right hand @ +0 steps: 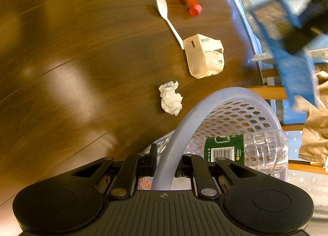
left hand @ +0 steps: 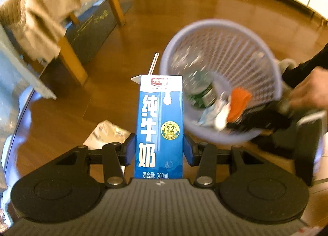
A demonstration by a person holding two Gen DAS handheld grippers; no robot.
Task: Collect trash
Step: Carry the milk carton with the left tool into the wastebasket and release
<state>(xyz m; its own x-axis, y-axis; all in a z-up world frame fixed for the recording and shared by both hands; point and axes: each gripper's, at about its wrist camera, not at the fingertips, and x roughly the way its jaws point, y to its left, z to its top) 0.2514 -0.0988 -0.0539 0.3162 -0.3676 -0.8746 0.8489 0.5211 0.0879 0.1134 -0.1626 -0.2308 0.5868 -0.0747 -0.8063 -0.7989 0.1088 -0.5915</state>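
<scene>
While the left gripper (left hand: 159, 147) clamped the carton (left hand: 158, 127) and the right gripper (right hand: 165, 164) pinched the basket (right hand: 205, 100) rim, a tilt risked spilling trash.

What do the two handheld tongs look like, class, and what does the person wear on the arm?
Both tongs, left and right, have black linkage bars with silver rivets, round black discs either side, and a grey ribbed base. The left pads are blue. A dark sleeve covers the arm; no cables show.
</scene>
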